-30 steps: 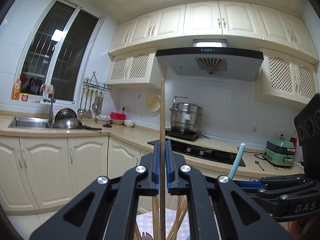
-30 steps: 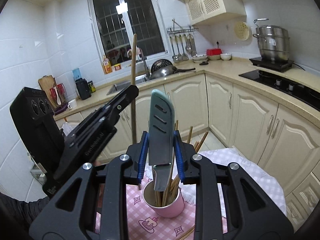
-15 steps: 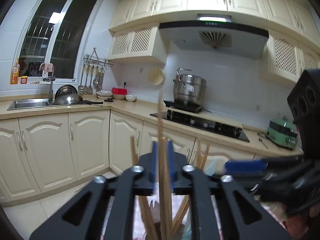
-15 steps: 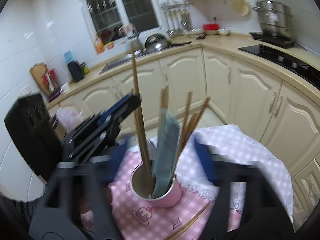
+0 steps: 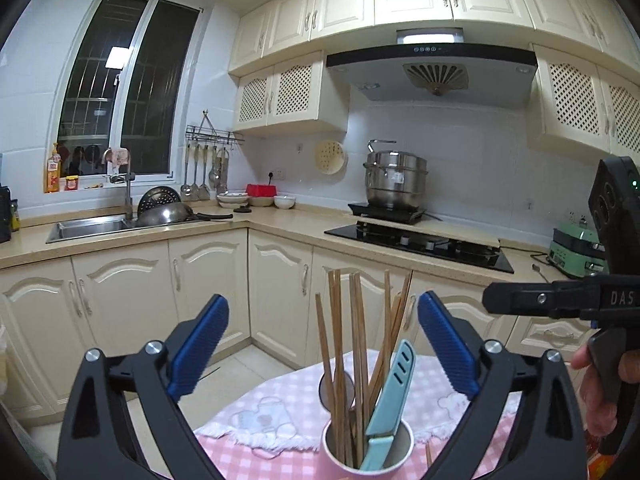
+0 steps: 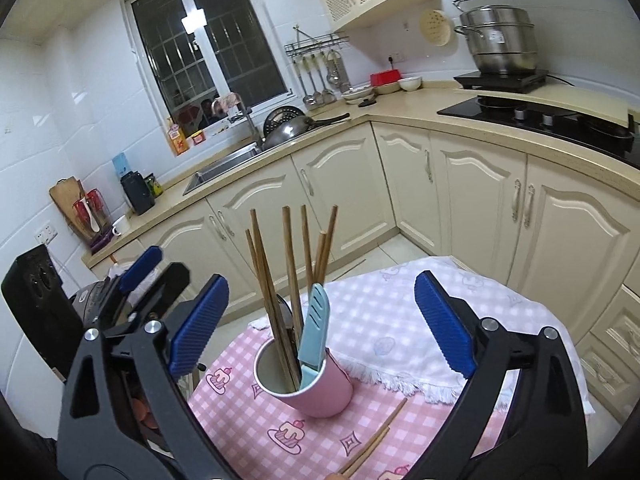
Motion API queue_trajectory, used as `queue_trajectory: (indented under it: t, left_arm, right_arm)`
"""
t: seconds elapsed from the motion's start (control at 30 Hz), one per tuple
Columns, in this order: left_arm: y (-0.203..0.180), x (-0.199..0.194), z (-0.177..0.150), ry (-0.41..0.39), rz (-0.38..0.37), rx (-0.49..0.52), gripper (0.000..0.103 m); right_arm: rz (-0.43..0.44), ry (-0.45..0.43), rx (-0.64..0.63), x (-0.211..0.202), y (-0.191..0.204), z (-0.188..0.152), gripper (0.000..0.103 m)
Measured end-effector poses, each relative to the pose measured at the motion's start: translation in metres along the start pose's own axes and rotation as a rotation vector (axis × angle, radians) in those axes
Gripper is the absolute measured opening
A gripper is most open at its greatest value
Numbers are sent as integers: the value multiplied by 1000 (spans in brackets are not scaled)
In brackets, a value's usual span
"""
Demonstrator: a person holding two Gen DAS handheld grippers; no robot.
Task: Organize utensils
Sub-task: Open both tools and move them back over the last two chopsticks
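A pink cup [image 6: 320, 392] [image 5: 368, 456] stands on the pink checked tablecloth [image 6: 240, 400]. It holds several wooden chopsticks [image 6: 260, 264] [image 5: 340, 340] and a light blue sheathed knife [image 6: 316, 328] [image 5: 390, 392]. My left gripper [image 5: 324, 304] hangs just above and behind the cup. Its jaws are opening wide and the blue pads touch nothing. My right gripper [image 6: 322, 280] faces the cup from the other side. Its jaws are also opening and stand free of the knife. A loose pair of chopsticks [image 6: 376, 440] lies on the cloth near the front edge.
A white fringed towel [image 6: 400, 320] covers the table's far side. Cream cabinets and an L-shaped counter [image 5: 280, 228] ring the room, with a sink [image 5: 92, 226], a stove [image 5: 420, 240] and a steel pot [image 5: 394, 180]. A hand [image 5: 596, 396] holds the right gripper's handle.
The left gripper let go of a chopstick and the right let go of the blue knife. Both now stand in the cup. Both grippers dipped lower, and their jaws spread wide.
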State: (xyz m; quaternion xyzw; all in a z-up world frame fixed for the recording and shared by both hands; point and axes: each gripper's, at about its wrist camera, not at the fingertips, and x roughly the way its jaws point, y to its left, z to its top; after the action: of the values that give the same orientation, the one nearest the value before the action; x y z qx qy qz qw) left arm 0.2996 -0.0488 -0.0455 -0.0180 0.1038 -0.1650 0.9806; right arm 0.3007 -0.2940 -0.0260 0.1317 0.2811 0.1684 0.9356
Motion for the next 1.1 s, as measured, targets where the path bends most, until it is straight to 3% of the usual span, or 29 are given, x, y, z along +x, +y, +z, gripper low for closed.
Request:
queue_trajectory:
  t: [0.5,1.1]
  left_arm:
    - [-3,-33,-8,120,65,44,94]
    - [-25,-24,-60,325,33,88,94]
  right_arm:
    - [-76,67,30,-17,-6,-31,94]
    - [-238,394,4,14,-12,-155,94]
